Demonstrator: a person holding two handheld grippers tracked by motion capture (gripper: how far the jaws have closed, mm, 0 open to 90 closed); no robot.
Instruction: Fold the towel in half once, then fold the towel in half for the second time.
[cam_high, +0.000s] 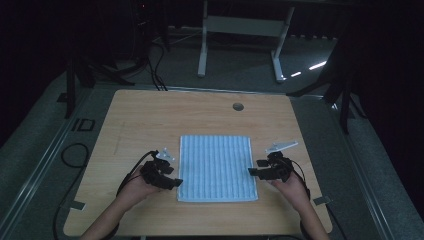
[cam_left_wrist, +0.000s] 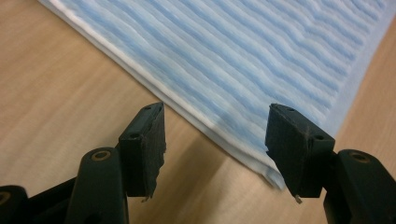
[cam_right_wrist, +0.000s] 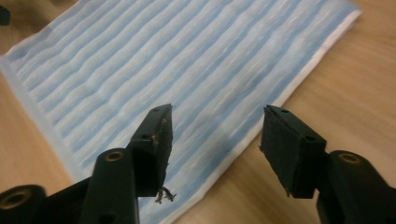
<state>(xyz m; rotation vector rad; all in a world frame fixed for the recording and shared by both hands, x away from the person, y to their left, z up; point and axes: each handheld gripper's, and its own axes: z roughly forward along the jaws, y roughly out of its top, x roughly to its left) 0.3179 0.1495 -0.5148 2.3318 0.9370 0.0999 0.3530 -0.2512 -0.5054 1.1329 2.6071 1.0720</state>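
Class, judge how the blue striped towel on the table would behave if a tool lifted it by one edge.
The blue striped towel would probably droop, since it lies flat and thin. Its edge shows stacked layers in the left gripper view, so they may separate. It looks light and may slide on the smooth wooden table when pushed.

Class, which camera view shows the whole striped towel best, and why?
The high view: the blue striped towel lies flat with all four edges visible on the table. The left gripper view shows just one layered edge and a near corner; the right gripper view shows most of the striped surface and its white border, cropped by the frame.
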